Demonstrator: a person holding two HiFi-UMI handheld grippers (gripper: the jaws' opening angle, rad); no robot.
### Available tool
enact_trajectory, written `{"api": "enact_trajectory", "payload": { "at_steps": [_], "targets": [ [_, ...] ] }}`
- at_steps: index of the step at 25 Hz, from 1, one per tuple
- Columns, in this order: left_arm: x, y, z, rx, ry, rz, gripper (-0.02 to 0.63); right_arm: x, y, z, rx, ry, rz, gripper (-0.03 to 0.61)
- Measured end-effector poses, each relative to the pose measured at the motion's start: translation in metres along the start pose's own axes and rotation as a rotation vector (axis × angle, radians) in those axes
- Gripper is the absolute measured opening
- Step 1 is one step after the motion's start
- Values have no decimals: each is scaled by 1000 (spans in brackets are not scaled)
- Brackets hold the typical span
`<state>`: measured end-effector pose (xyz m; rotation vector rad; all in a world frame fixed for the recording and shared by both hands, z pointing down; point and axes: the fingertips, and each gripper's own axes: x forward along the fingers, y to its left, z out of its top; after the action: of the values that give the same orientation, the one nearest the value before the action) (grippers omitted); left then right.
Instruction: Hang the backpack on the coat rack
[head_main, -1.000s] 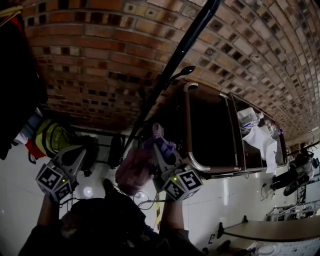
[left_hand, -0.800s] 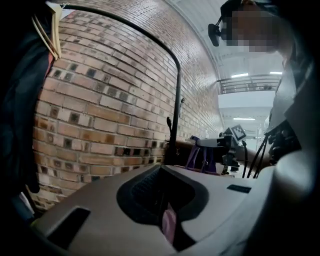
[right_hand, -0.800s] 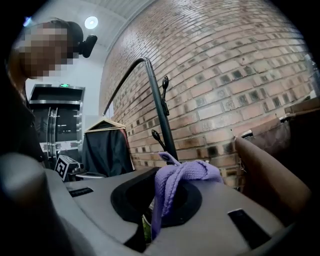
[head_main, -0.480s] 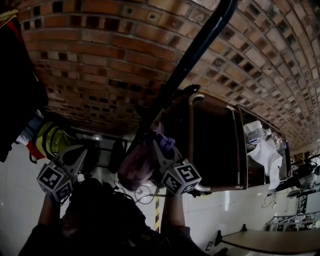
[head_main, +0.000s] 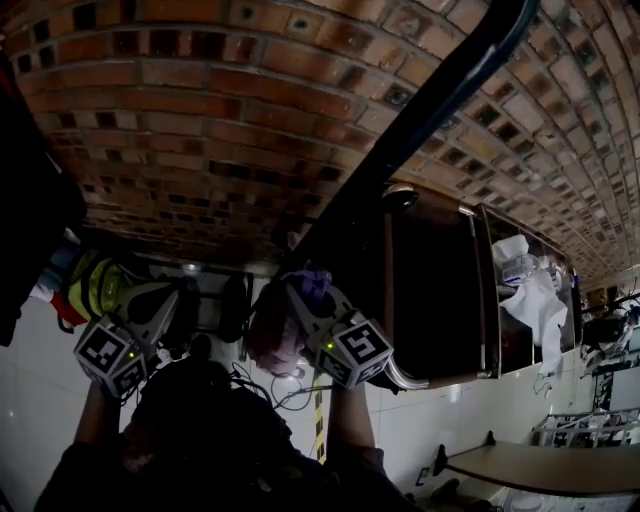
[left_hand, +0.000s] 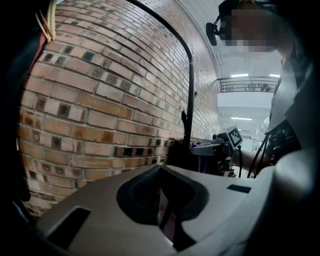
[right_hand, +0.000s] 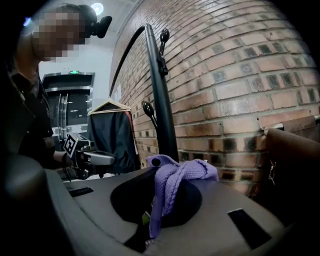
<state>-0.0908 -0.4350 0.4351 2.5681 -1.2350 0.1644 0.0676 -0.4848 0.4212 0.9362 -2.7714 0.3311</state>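
The right gripper (head_main: 305, 292) has its fingers closed on the purple strap (right_hand: 172, 176) of the backpack (head_main: 272, 328). The backpack hangs just beside the pole of the coat rack (head_main: 420, 115). The left gripper (head_main: 158, 302) sits farther left of the coat rack, its fingers closed together with nothing between them.

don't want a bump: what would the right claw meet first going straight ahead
Probably the coat rack's black pole, just ahead of the right claw, which grips the purple strap; the brick wall lies behind it.
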Motion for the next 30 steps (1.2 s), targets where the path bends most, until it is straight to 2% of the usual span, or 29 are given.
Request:
{"api": "enact_trajectory", "payload": {
  "at_steps": [15, 25, 30],
  "targets": [
    [23, 16, -12, -18, 48, -55, 26, 38, 9, -62, 30, 113, -10, 12],
    [35, 2, -22, -26, 62, -79, 26, 30, -1, -88, 123, 63, -85, 13],
    [37, -9, -22, -23, 54, -78, 26, 27, -7, -97, 108, 75, -110, 17]
  ]
}}
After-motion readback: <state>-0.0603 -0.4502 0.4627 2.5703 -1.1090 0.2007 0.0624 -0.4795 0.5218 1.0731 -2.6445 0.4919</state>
